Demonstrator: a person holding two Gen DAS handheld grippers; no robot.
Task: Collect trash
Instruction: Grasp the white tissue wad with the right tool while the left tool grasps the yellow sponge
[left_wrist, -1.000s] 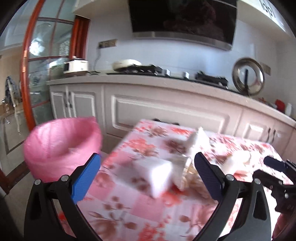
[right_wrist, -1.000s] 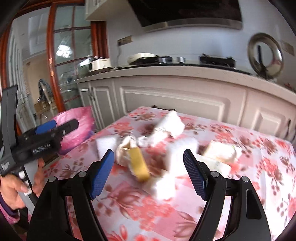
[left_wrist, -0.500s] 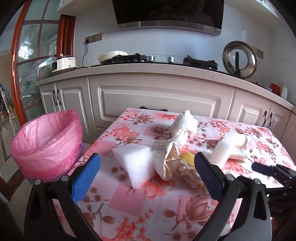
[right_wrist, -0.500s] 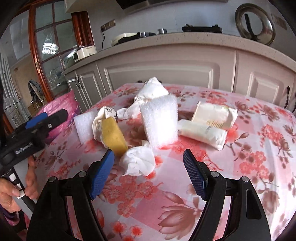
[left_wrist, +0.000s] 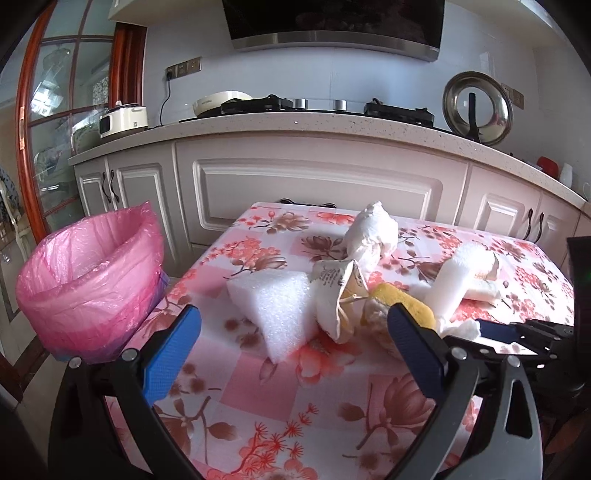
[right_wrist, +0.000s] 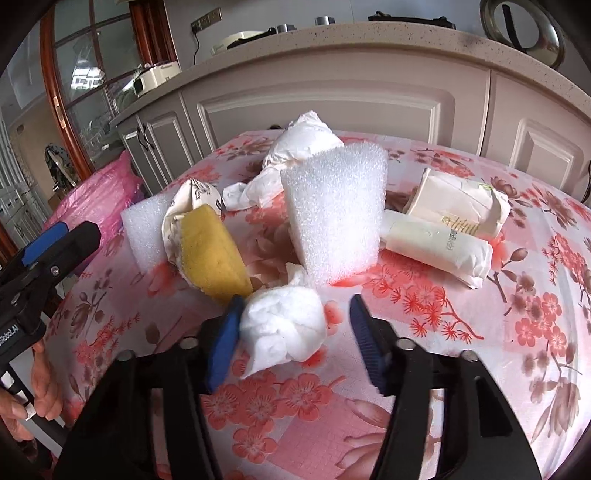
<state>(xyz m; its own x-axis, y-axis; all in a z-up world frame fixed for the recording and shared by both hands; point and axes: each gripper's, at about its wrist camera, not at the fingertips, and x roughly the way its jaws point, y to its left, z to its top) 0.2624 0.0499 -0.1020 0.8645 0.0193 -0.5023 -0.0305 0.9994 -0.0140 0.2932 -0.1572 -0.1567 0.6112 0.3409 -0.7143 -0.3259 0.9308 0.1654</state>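
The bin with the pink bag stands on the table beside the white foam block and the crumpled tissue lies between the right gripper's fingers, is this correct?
Not quite. The left wrist view shows the bin with the pink bag standing off the table, beside its left edge. The white foam block is on the table, and the crumpled tissue does lie within the closing right gripper.

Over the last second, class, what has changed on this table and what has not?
The right gripper has come down over the crumpled tissue, jaws closing around it, far pad not yet touching. The left gripper dipped slightly, open. The foam blocks, sponge and pink bin stayed put.
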